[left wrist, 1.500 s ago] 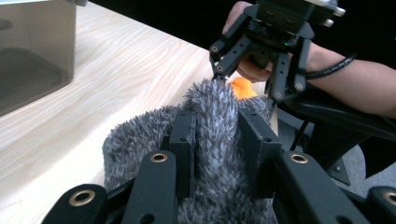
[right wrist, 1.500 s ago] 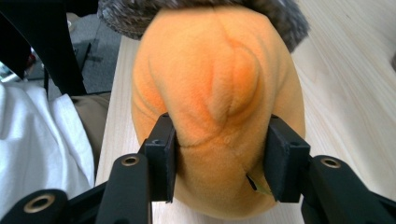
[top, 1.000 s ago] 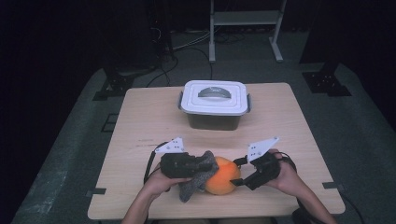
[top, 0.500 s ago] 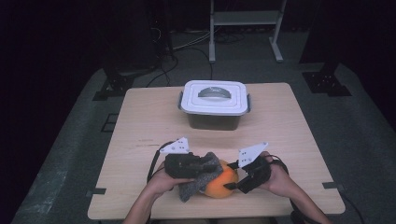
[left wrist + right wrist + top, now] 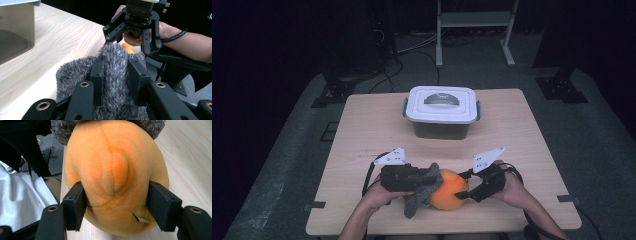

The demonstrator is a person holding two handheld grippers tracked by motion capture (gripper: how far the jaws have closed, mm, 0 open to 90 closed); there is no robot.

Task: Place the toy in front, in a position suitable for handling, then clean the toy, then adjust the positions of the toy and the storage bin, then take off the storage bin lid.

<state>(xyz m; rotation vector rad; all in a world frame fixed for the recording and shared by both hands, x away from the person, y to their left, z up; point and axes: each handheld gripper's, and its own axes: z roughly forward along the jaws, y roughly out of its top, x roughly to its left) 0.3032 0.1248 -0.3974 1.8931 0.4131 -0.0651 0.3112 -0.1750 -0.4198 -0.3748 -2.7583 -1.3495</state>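
High view: left gripper [image 5: 424, 179] near the front edge of the wooden table [image 5: 522, 130], jaws pinched on a grey furry cloth [image 5: 421, 192] draped over the left side of an orange plush ball [image 5: 448, 189]. Right gripper [image 5: 469, 187] against the ball's right side, jaws having just been closing, ball between them. Farther back, well apart from both hands, a lidded plastic box [image 5: 441, 111] with a white lid and grey handle.

Left gripper view: two black jaws drawn close, clamping a thick fold of the grey furry cloth [image 5: 115, 75] between the pads [image 5: 98, 76]. Beyond the cloth, a sliver of the orange plush ball [image 5: 127, 48], and past that the right gripper [image 5: 127, 37], held in a hand and pointing this way. Corner of the lidded plastic box [image 5: 15, 27] at upper left on the table [image 5: 67, 37].

Right gripper view: jaws set wide, one pad [image 5: 75, 205] on each flank of the orange plush ball [image 5: 112, 170], both pressing into the soft surface. Ball resting on the table [image 5: 190, 165], close to its edge. Fringe of the grey furry cloth [image 5: 62, 130] over the top of the ball.
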